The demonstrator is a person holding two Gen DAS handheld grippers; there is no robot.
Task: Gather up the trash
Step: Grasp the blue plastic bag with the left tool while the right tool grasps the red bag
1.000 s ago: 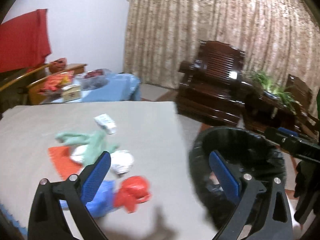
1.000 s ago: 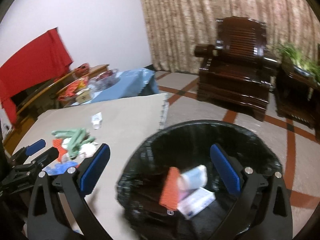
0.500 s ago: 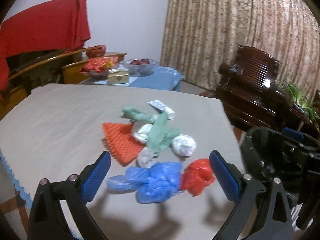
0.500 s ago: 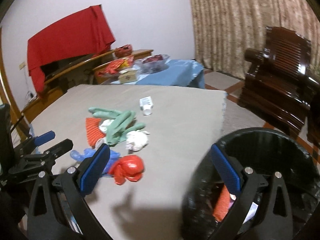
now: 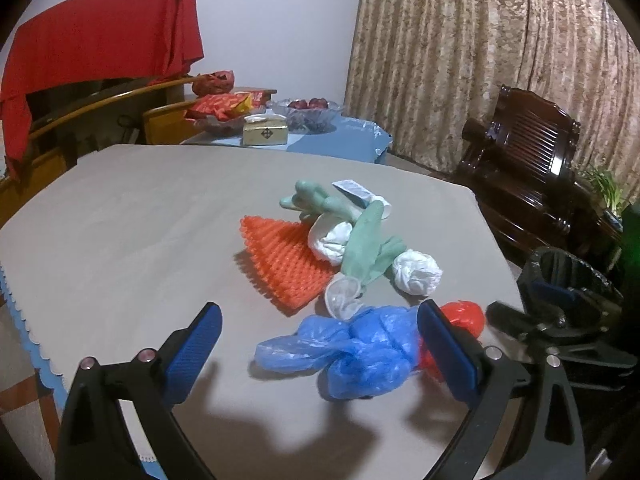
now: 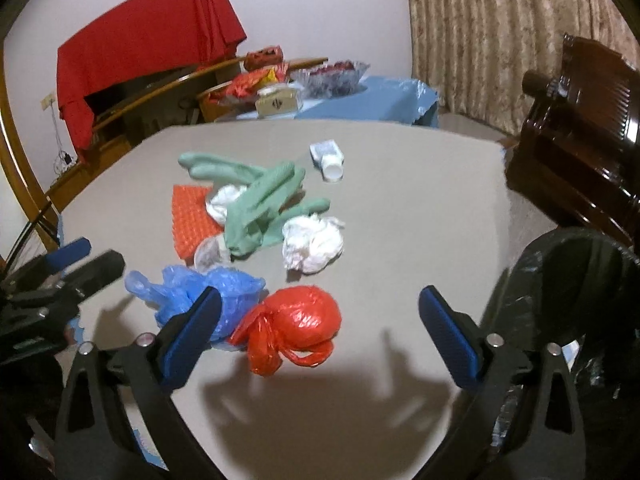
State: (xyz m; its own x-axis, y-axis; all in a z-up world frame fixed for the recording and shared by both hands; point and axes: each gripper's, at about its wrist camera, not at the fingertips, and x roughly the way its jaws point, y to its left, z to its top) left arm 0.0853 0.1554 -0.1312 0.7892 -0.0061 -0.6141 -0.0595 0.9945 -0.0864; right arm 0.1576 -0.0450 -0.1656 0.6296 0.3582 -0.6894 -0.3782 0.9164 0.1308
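A pile of trash lies on the grey table (image 5: 120, 240). Nearest are a blue plastic bag (image 5: 360, 352) (image 6: 208, 292) and a knotted red bag (image 6: 300, 320) (image 5: 464, 316). Behind them are green gloves (image 6: 260, 200), an orange mesh sheet (image 5: 284, 260), crumpled white paper (image 6: 314, 244) and a small white bottle (image 6: 328, 158). My left gripper (image 5: 320, 320) hovers open just before the blue bag. My right gripper (image 6: 320, 300) is over the red bag; its jaws are closing, still wide, and no pad touches the bag. The black-lined bin (image 6: 580, 280) stands off the table's right edge.
A blue-covered side table (image 6: 380, 96) behind holds a glass bowl, snack packs and a yellow box. A dark wooden armchair (image 5: 528, 152) stands right of the table before a curtain. A red cloth (image 5: 100, 36) hangs over furniture at the back left.
Both views have swung from the bin to the trash pile. Both grippers have come down and closer to the blue and red bags. Nothing has been taken hold of.
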